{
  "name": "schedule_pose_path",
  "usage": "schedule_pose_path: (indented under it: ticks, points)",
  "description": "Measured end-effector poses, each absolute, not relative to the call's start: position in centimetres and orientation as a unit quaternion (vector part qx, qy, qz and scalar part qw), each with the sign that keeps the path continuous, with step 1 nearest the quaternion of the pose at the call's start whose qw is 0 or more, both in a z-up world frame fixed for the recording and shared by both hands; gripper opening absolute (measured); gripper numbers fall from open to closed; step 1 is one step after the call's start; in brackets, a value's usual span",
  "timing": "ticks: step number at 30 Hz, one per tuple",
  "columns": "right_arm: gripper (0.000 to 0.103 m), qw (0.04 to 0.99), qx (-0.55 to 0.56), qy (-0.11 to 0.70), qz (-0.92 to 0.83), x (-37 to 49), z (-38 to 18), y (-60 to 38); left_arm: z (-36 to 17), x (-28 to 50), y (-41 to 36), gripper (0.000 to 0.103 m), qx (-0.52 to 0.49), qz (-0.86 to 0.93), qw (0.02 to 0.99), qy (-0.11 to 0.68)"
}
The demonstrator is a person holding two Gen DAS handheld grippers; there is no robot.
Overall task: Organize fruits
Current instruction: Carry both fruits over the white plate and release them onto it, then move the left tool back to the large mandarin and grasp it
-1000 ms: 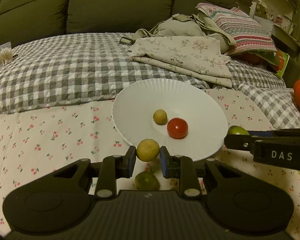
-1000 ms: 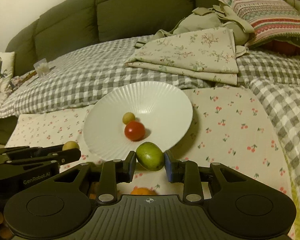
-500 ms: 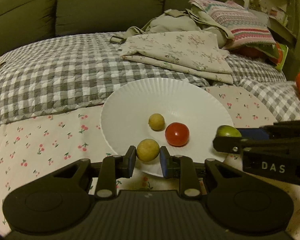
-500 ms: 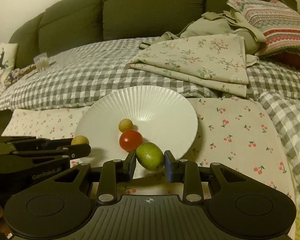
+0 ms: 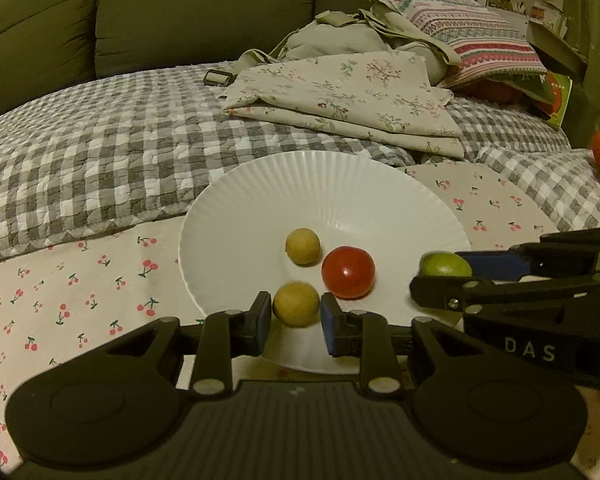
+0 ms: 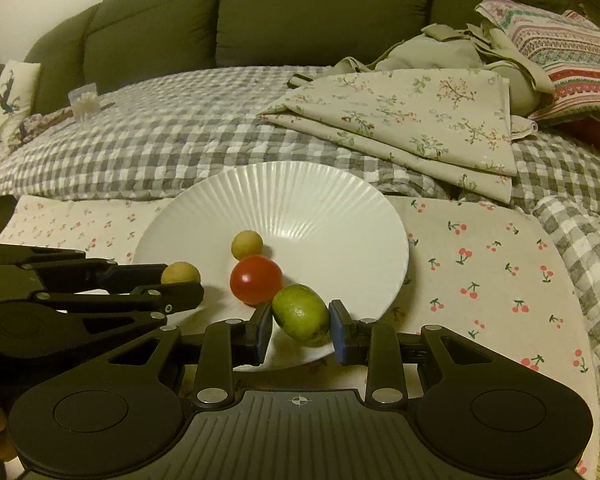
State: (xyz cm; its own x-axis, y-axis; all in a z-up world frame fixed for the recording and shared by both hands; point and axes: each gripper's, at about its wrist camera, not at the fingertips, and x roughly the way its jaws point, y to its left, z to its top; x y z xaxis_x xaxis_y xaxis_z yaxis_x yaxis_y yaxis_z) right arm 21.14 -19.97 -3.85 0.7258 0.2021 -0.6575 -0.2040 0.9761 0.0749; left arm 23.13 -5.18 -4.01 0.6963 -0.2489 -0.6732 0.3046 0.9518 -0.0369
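The white plate (image 5: 340,200), round and finely ribbed from its rim inward, lies on a cherry-printed cloth (image 5: 80,280) spread over the bed. On its smooth centre sit a small matte yellow fruit (image 5: 302,246) and a glossy red tomato (image 5: 348,272), close together.

The left gripper (image 5: 296,318) is over the plate's near rim, its blue-padded jaws set narrowly on either side of a second round yellow fruit (image 5: 296,304); slight gaps show beside the fruit, so a firm grip cannot be confirmed. The right gripper (image 6: 300,326) is over the near edge of the plate too, its pads closed against an oval green fruit (image 6: 301,314) with a slightly dimpled skin, just in front of the tomato.

Behind the plate a puckered grey-checked quilt (image 5: 100,152) runs to the dark green headboard (image 5: 180,12). A folded floral cloth (image 5: 340,96), a beige bag (image 5: 340,36) and a striped pillow (image 5: 472,40) are stacked at the bed's far right corner.
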Motion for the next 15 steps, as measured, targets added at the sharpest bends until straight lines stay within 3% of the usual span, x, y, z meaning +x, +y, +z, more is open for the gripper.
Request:
schedule_pose_path:
  ticks: [1, 3, 5, 15]
  points:
    - [0.031, 0.929, -0.001, 0.354, 0.108, 21.1, -3.8, -20.0, -3.9, 23.0, -5.0, 0.031, 0.036, -0.149, 0.921, 0.359]
    - [0.046, 0.931, 0.009, 0.350, 0.106, 21.0, -3.6, -20.2, -3.7, 22.9, -4.7, 0.035, 0.035, -0.149, 0.921, 0.359]
    - [0.055, 0.932, 0.016, 0.348, 0.100, 20.9, -3.3, -20.3, -3.5, 22.8, -4.5, 0.037, 0.039, -0.146, 0.922, 0.357]
    - [0.055, 0.934, 0.056, 0.342, 0.090, 20.5, -1.7, -21.6, -2.0, 20.9, -1.9, 0.038, 0.022, -0.135, 0.922, 0.362]
